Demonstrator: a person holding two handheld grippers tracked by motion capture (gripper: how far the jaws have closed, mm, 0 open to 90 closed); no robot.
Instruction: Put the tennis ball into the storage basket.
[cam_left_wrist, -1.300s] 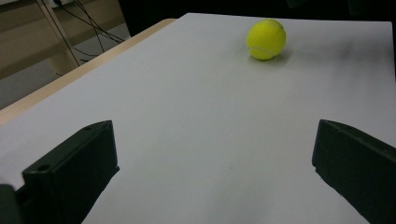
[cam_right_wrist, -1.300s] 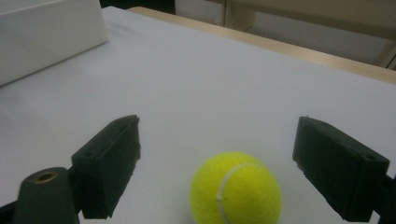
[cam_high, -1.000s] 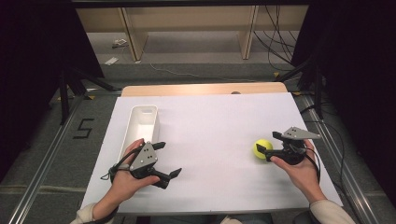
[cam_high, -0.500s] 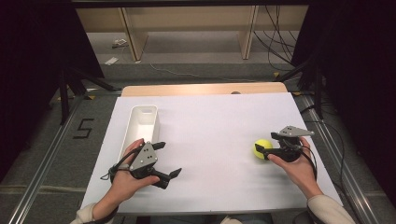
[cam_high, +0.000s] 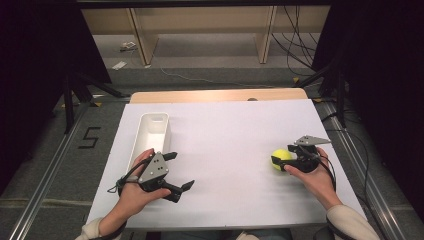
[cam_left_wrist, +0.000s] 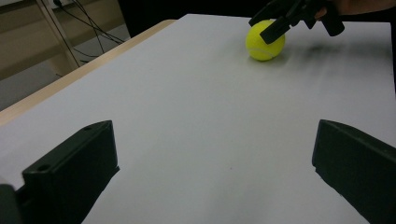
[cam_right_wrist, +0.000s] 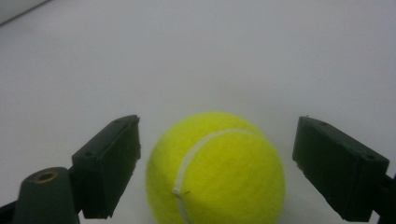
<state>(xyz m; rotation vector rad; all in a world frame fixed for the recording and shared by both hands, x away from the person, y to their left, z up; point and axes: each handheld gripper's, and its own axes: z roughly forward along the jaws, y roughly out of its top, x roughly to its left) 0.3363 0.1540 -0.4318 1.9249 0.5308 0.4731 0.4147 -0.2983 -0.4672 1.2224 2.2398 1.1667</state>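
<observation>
Jaws of the right gripper (cam_right_wrist: 215, 172) are standing wide, straddling the ball (cam_right_wrist: 215, 170) on the table's (cam_high: 225, 130) right side for a grasp, while the left gripper (cam_high: 172, 172) is idling open near the bin (cam_high: 150, 132).

Bright even overhead light, dark surroundings, soft shadows, slight blur

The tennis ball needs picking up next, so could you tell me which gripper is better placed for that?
Right. The right gripper already has its open jaws on either side of the tennis ball, while the left gripper rests open far across the table, near the white bin.
</observation>
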